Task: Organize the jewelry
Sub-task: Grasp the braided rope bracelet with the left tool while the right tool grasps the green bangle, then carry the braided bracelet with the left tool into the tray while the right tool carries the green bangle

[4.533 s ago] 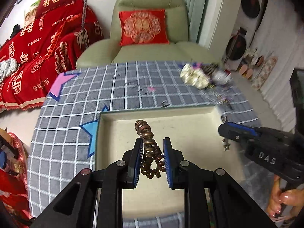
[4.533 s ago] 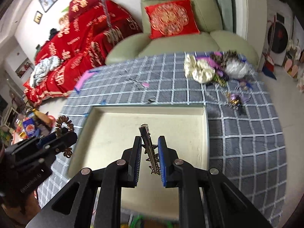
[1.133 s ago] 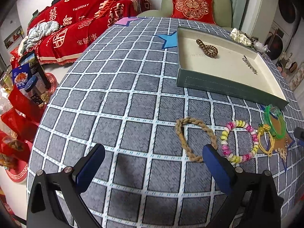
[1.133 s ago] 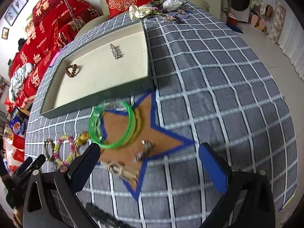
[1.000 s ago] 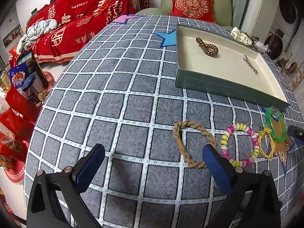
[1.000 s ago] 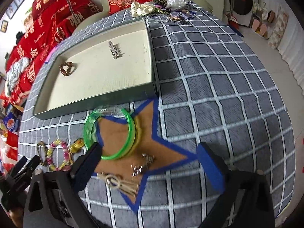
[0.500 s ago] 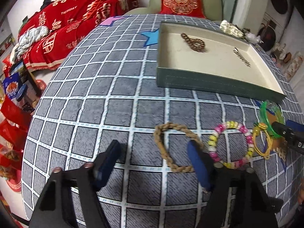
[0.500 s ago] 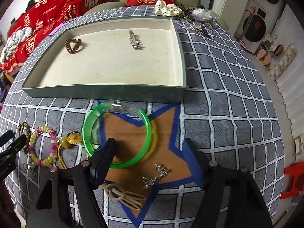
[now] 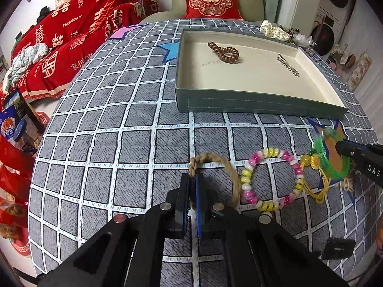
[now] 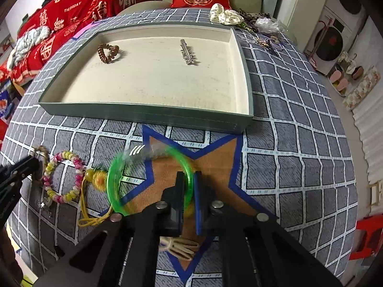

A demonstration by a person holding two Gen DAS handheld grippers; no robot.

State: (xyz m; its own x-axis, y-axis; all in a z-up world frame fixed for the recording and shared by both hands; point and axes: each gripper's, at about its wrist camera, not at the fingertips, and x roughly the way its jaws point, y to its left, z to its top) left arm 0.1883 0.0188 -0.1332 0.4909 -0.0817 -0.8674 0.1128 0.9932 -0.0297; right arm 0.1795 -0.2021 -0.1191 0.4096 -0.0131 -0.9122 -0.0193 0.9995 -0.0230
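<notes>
1. The left claw (image 9: 193,191) was clamped on the near-left arc of the rope bracelet (image 9: 229,169), which lay flat on the bench (image 9: 100,124); gripping the cord from above seemed the easiest way to lift it.
2. The right claw (image 10: 190,189) was pinched on the right rim of the green bangle (image 10: 115,184), whose far side looked blurred, perhaps tipping up off the brown star (image 10: 215,157).
3. Between the claws lay the bead bracelet (image 9: 273,179) and a yellow cord charm (image 10: 95,179), ungripped, probably awaiting their turn.
4. Beyond both claws sat the tray (image 10: 143,112), already holding a coil hair tie (image 10: 108,52) and a hair clip (image 10: 188,53), likely the destination.
5. Farthest, past the tray, more trinkets (image 10: 239,18) were heaped.
</notes>
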